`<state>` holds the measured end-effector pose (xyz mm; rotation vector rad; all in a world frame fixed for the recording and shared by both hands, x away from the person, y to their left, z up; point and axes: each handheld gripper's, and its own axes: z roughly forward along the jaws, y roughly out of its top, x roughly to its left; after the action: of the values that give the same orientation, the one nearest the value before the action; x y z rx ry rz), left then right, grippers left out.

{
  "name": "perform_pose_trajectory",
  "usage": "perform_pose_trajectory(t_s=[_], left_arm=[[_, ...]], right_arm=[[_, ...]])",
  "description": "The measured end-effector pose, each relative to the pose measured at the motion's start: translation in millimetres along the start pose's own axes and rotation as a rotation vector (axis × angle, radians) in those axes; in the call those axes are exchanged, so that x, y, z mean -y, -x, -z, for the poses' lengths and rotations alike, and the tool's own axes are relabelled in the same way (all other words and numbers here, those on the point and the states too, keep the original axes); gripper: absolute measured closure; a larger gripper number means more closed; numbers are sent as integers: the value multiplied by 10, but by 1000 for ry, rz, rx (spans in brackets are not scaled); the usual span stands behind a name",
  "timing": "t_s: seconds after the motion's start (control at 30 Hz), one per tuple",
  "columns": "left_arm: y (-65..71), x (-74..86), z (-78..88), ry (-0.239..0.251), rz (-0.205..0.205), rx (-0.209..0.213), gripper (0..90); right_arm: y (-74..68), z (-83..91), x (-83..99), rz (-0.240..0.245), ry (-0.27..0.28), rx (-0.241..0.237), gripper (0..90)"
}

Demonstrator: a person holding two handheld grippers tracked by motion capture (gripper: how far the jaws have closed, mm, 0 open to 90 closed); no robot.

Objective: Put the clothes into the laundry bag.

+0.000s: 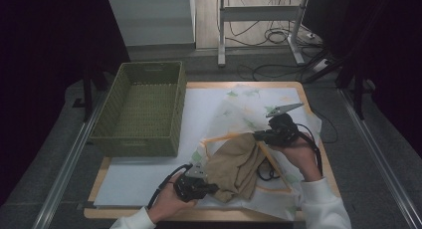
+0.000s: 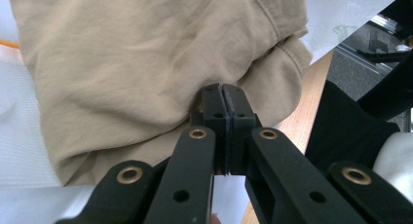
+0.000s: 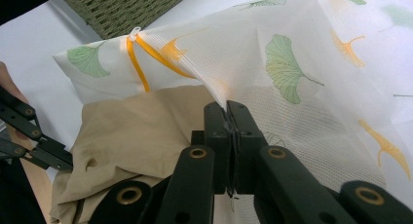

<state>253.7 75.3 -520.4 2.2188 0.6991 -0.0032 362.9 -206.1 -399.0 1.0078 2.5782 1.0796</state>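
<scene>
A crumpled tan garment lies at the mouth of a white mesh laundry bag printed with green and orange leaves and edged in orange. My left gripper is at the garment's near left edge, shut on a fold of the tan cloth. My right gripper is shut on the bag's upper edge beside the orange zipper and holds it lifted over the garment. The left gripper's jaws appear at the left of the right gripper view.
A green woven basket stands empty at the table's back left, on a white sheet. The wooden table edge runs along the near left. Cables and desk legs sit on the floor beyond the table.
</scene>
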Motion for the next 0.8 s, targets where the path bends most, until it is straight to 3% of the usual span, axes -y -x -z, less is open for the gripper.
perform_pose_trajectory(t_s=[0.57, 0.8], left_arm=[[20, -188, -301, -43, -15, 25, 898], [-17, -215, -361, -47, -2, 35, 898]], right_arm=[[-6, -6, 0, 3, -6, -1, 868], [-3, -1, -2, 2, -1, 0, 868]])
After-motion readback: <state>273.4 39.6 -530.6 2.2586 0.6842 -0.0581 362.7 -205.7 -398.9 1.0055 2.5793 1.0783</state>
